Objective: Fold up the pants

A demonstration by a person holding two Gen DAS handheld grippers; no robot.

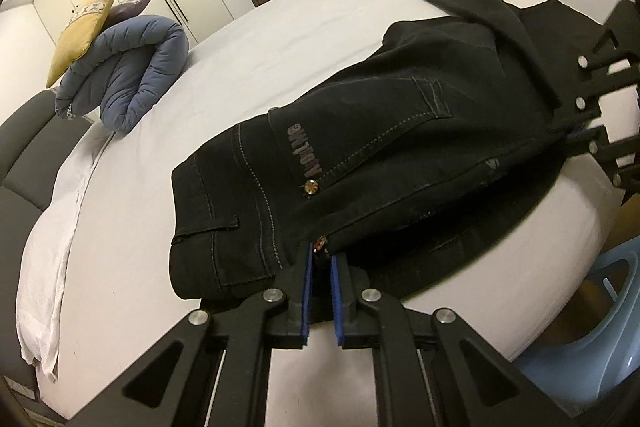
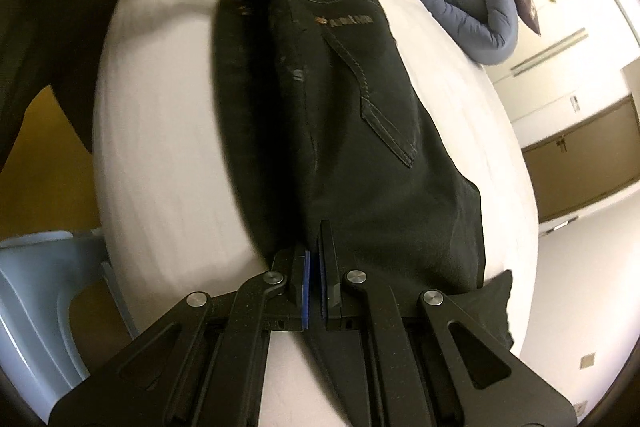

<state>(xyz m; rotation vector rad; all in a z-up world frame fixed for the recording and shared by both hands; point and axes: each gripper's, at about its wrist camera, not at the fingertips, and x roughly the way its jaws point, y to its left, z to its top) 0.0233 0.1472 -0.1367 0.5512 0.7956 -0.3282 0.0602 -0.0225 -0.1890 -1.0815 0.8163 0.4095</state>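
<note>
Two grips | left gripper [image 1: 321,259] clenched on waistband corner of the black denim pants [image 1: 384,131], right gripper [image 2: 314,259] clenched on the leg-side edge | pants lie near the white bed [image 1: 260,39] edge | advice: carry both held edges level (equal tension) | open sheet lies toward rolled blue duvet [image 1: 132,67]; mattress edge close behind.

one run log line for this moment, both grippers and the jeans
left gripper: shut on black jeans at waistband | right gripper: shut on jeans leg end | jeans: lengthwise on white bed
</note>
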